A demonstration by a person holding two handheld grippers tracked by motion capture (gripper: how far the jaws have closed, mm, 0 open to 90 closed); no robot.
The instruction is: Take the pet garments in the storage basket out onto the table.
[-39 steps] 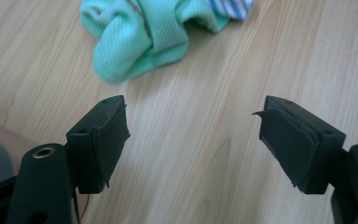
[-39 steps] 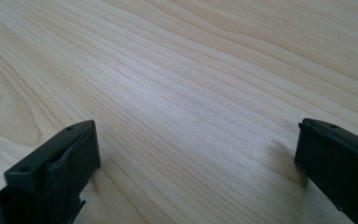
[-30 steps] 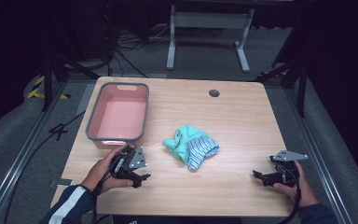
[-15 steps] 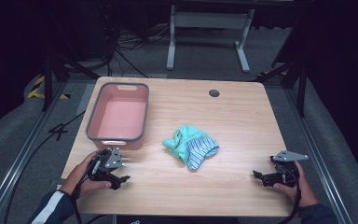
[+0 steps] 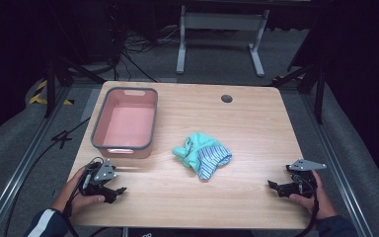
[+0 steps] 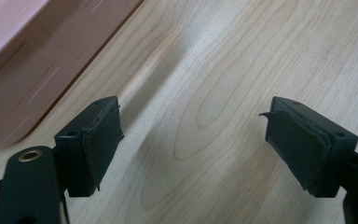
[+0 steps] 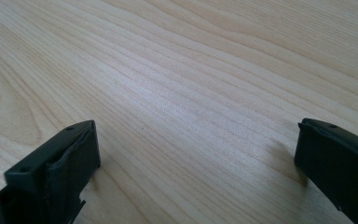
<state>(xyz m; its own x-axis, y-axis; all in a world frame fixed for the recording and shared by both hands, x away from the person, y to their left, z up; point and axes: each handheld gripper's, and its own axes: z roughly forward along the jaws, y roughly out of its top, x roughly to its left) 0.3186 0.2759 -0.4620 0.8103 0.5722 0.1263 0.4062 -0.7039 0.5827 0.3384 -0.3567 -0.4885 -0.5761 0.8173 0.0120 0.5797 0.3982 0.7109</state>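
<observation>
A crumpled bundle of cloth, teal with a blue-and-white striped part, lies near the middle of the wooden table. A pink tub with a grey rim stands at the left, empty inside. My left gripper rests low at the table's front left, just in front of the tub, open with bare wood between its jaws; the tub's pink wall shows at its upper left. My right gripper sits at the front right, open over bare wood, well right of the cloth.
A dark round grommet hole sits near the table's far edge. Beyond the table are dark floor, cables and a metal stand. Rails run along both sides of the table.
My left gripper has drawn back left and toward the front edge, away from the cloth, ending in front of the tub. The right gripper has stayed put.
</observation>
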